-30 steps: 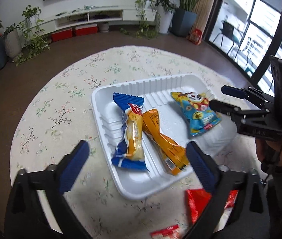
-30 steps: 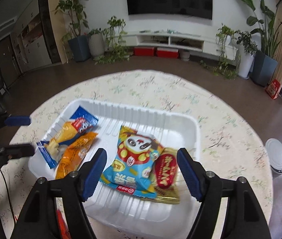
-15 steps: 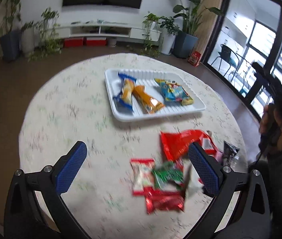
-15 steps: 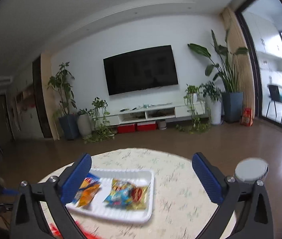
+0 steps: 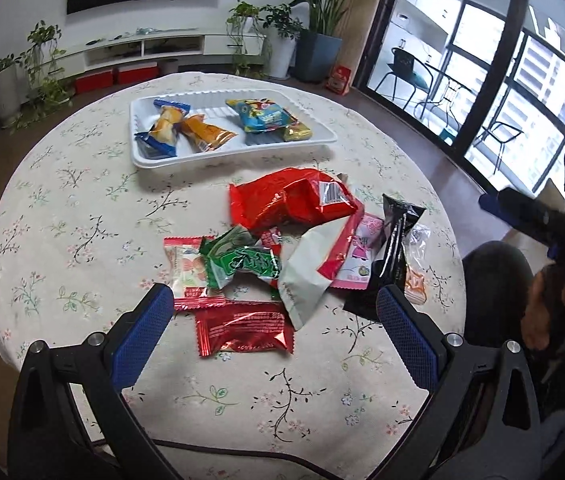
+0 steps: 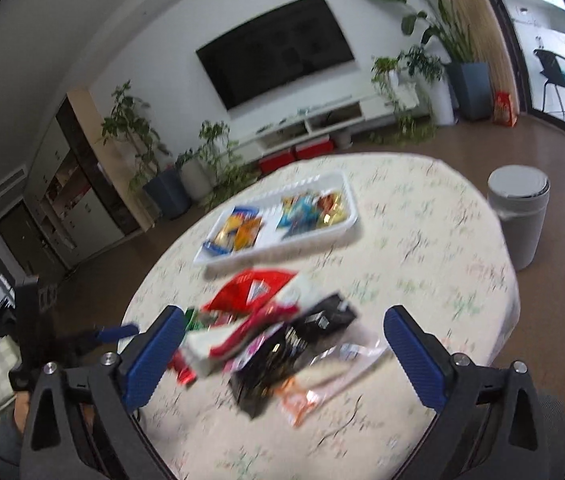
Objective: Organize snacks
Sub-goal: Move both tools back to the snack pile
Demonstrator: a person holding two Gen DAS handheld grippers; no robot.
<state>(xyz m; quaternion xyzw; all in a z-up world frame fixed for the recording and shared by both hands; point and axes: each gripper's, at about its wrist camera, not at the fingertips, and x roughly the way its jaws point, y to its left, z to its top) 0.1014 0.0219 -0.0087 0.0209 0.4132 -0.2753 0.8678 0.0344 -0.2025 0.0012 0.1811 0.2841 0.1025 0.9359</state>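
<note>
Partway: white tray (image 5: 140, 158), far ahead of both claws, holds four packets. Loose snack pile (image 5: 282, 248) sits on the counter (image 5: 62, 216) just ahead. Left claw (image 5: 274, 336) and right claw (image 6: 282, 356) spread, empty.

The left gripper (image 5: 274, 324) is held with its two blue-padded fingers (image 5: 140, 338) spread wide, one at 7 o'clock and the other at 5 o'clock of its own view, nothing between them; the right gripper (image 6: 282, 356) likewise has its fingers (image 6: 416, 360) set far apart and empty, though that view is blurred; in the left wrist view the right gripper (image 5: 542, 216) appears at 3 o'clock, with the person's hand (image 5: 554, 308) gripping its handle below; in the right wrist view the left gripper (image 6: 110, 334) shows at 9 o'clock.
</note>
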